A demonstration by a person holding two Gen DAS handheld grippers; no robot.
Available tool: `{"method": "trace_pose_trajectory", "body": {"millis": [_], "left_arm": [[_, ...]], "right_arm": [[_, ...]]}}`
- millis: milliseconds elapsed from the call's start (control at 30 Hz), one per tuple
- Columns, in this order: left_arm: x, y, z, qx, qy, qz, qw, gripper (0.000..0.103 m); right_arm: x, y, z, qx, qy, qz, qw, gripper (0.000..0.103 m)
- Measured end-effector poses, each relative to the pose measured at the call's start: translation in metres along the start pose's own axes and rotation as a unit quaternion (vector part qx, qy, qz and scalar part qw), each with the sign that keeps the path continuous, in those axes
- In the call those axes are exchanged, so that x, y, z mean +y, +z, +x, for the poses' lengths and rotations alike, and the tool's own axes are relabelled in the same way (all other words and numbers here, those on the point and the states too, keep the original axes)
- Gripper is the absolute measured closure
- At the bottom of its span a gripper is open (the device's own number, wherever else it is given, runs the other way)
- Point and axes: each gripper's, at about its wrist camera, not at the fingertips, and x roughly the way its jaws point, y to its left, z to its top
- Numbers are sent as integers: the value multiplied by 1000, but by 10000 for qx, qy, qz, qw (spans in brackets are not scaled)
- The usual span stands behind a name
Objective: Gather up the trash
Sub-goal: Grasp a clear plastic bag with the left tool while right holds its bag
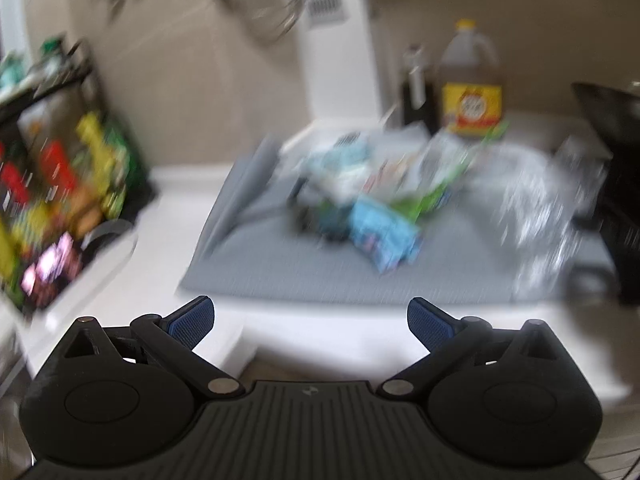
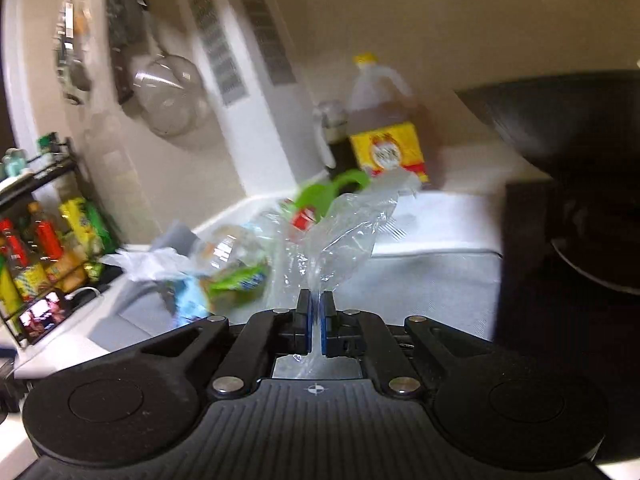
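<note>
right gripper [image 2: 316,312]: you've got it clamped on thin clear plastic wrap [image 2: 344,232], just off the grey mat [image 2: 420,292].
left gripper [image 1: 311,320]: wide open, empty, short of the mat.
trash pile [image 1: 360,200]: mid-mat.
risk: wrap could slip or drag neighbouring wrappers off.

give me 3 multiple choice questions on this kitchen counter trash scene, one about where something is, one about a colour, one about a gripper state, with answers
1. Where does the trash pile lie?
A. on the grey mat
B. in the wok
C. on the spice rack

2. What colour is the cap of the big jug?
A. red
B. yellow
C. blue

3. How is the right gripper?
A. wide open, empty
B. shut on clear plastic
C. shut on a bottle cap

Answers:
1 A, the wrappers sit on the grey mat.
2 B, the cap on top shows yellow.
3 B, the blue pads pinch the clear plastic bag.
</note>
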Motion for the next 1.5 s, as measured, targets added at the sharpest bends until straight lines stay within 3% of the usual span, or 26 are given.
{"method": "trace_pose_trajectory", "body": {"millis": [133,267,333,400,467,667,733,767,800,833,900,967,1367,1500], "left_arm": [[-22,54,23,-234,-561,620,9962,0],[-45,94,51,-398,-856,889,9916,0],[-56,103,68,-376,-980,926,9902,0],[-67,106,88,-279,-1031,960,9896,0],[-78,106,107,-127,-1044,1072,9887,0],[-94,100,152,267,-899,1301,9871,0],[-91,101,161,370,-875,1119,9892,2],[-86,102,161,348,-863,901,9916,18],[-79,103,160,360,-937,641,9929,49],[-72,106,161,477,-1154,377,9915,57],[-56,107,156,409,-1389,-118,9894,57],[-48,109,148,290,-1387,-172,9898,58],[-3,97,29,-649,-1529,-530,9847,58],[0,82,1,-630,-1408,-567,9864,61]], "right_arm": [[-9,-4,11,141,-141,142,9997,95],[-11,-7,17,165,-153,244,9994,95],[-13,-8,20,198,-145,302,9992,90],[-13,-8,24,228,-148,357,9990,63],[-13,-9,26,210,-153,395,9989,44],[-15,-10,41,344,-65,561,9978,24],[-14,-12,48,467,-25,540,9974,24],[-13,-14,51,510,25,490,9975,30],[-12,-16,53,542,60,406,9977,45],[-10,-18,54,571,77,316,9978,53],[-8,-20,55,634,153,203,9977,81],[-6,-21,54,650,177,100,9977,95],[13,-1,-8,-446,50,-408,9982,97],[18,7,-23,-596,49,-482,9970,97]]}}
